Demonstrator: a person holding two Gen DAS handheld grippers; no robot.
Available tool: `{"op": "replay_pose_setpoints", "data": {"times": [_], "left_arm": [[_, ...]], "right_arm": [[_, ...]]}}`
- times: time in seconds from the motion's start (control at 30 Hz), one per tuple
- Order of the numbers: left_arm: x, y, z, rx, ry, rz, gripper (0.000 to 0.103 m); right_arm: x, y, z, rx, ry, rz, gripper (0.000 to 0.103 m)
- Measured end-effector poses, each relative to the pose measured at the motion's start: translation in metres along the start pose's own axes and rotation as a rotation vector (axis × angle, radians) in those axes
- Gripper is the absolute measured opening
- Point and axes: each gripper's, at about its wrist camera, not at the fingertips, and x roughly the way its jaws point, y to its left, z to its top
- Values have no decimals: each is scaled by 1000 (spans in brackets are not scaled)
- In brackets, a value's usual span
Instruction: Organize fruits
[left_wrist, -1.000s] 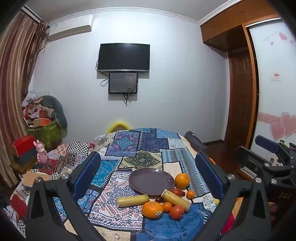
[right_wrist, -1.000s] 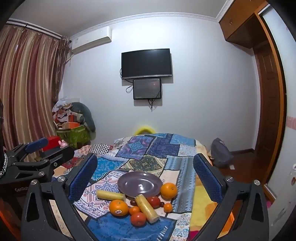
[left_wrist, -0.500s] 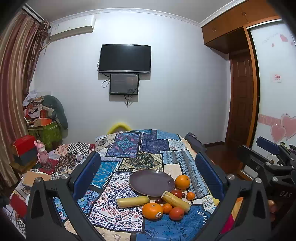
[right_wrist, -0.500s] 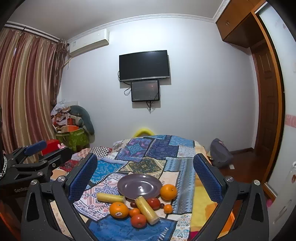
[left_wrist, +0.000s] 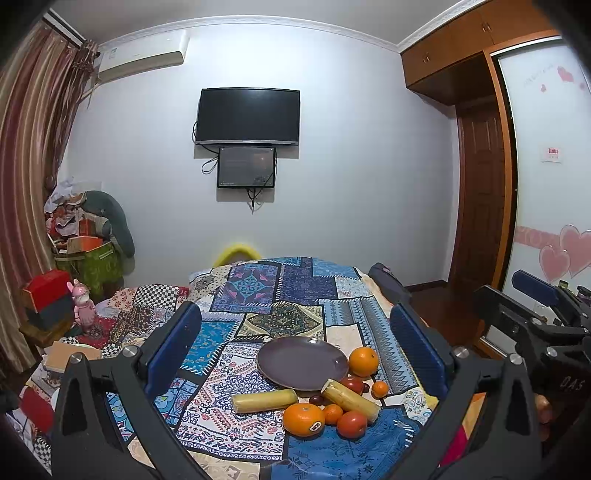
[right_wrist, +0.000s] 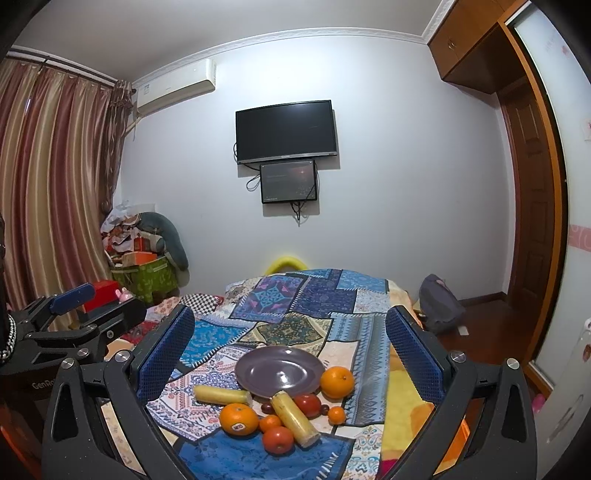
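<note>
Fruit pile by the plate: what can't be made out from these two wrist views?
- Sticker on the near orange: print too small in both views.
- Dark small fruits between the yellow cylinders: half hidden behind the cylinder, kind unclear.
- Plate: near rim covered by that cylinder's end in both views.
- Right gripper: its body cut off by the left wrist view's right edge.
</note>
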Motion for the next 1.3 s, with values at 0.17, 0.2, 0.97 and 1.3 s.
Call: {"op": "replay_pose_setpoints", "data": {"times": [0.17,0.2,0.97,1.3], "left_arm": [[0,1,-1,0,1,-2,103],[0,1,0,0,1,-1,103],[-1,1,0,1,-1,-2,103],[-1,1,0,1,-2,-2,103]], "right_arm": [[-1,0,0,0,-1,-1,103],[-1,0,0,-1,-2,-1,103],[-2,0,1,0,-3,1,103],[-3,1,1,1,-3,1,103]]}}
